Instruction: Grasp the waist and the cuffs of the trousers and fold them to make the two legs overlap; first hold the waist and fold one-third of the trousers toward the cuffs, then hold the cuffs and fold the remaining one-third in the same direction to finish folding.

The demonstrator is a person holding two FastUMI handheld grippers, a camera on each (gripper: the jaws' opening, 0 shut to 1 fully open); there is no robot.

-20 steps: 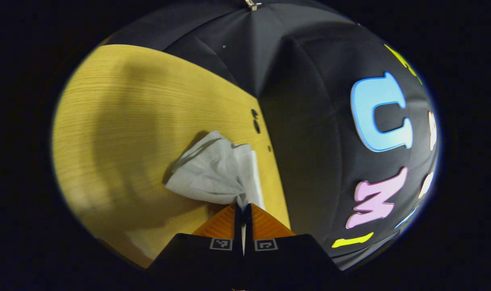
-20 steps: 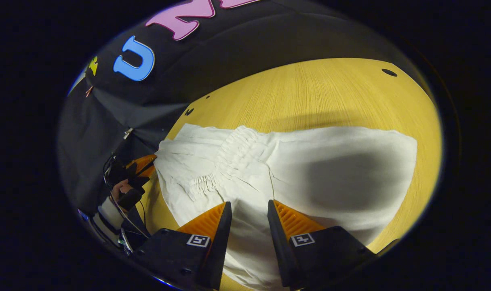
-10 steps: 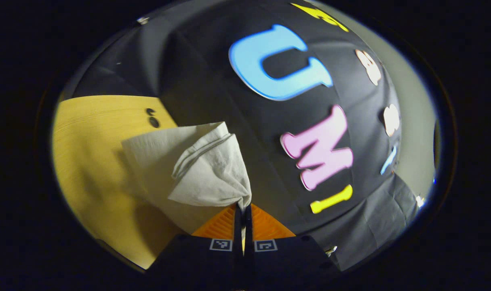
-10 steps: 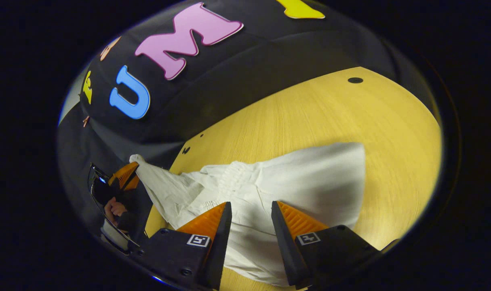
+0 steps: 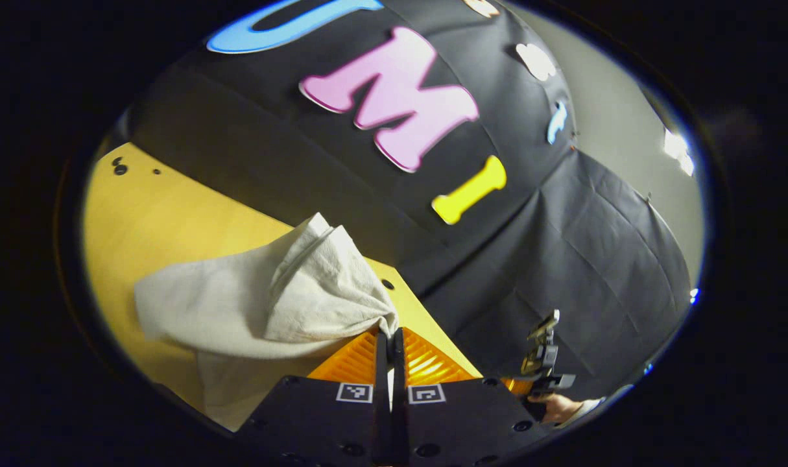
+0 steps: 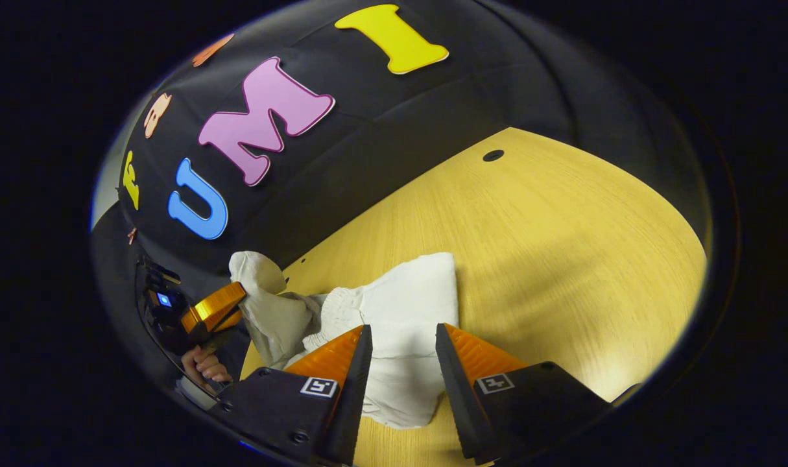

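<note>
Jaws of left gripper [image 5: 390,337] pinch white trousers [image 5: 251,305]; right gripper [image 6: 403,337] gapes.

readable text: none | tongs [image 5: 390,337] carry small square coded markers, no words or numbers

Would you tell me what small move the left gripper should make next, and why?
Probably carry the pinched edge across and lower it. The left gripper is shut on a lifted part of the trousers, the rest lies bunched on the table, and the right gripper hangs open above them.
</note>
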